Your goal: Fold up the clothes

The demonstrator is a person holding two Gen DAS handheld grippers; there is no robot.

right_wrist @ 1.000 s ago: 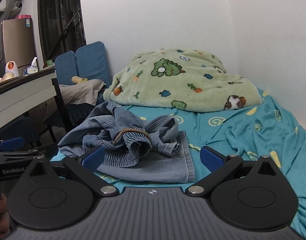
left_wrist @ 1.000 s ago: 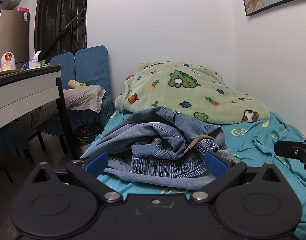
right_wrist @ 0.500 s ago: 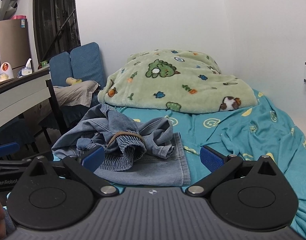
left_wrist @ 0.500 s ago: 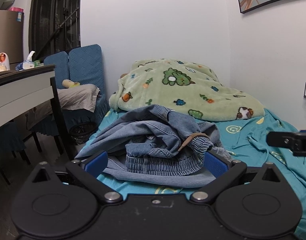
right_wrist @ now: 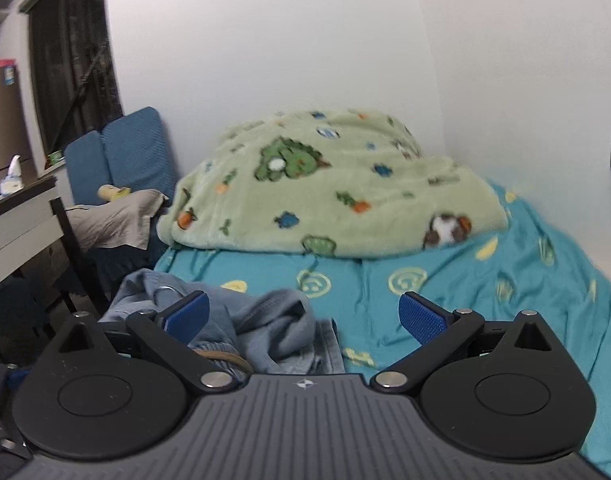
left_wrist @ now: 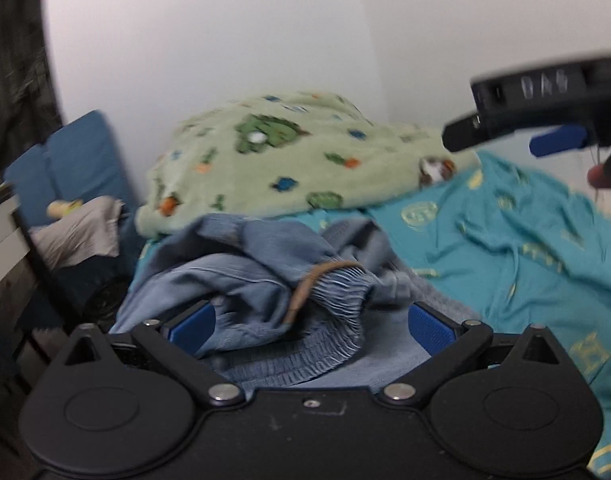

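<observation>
A crumpled pile of blue denim clothes (left_wrist: 265, 280) with an elastic waistband lies on the teal bedsheet (left_wrist: 505, 240) near the bed's front left. My left gripper (left_wrist: 311, 324) is open and hovers low over the pile, its blue pads on either side of the waistband. My right gripper (right_wrist: 301, 314) is open too, above the pile's right edge (right_wrist: 265, 320), nothing between its fingers. In the left wrist view the right gripper (left_wrist: 545, 120) shows raised at the upper right, with a fingertip of the person's hand (left_wrist: 597, 176) beside it.
A green cartoon-print blanket (right_wrist: 325, 188) is heaped at the bed's far end against the white wall. Blue chairs (right_wrist: 121, 152) with a grey cloth stand left of the bed, next to a desk (right_wrist: 17, 216). The sheet (right_wrist: 485, 288) to the right is wrinkled.
Both grippers have moved forward and down toward the denim pile. The right gripper has risen in the left wrist view. Both still stand open.
</observation>
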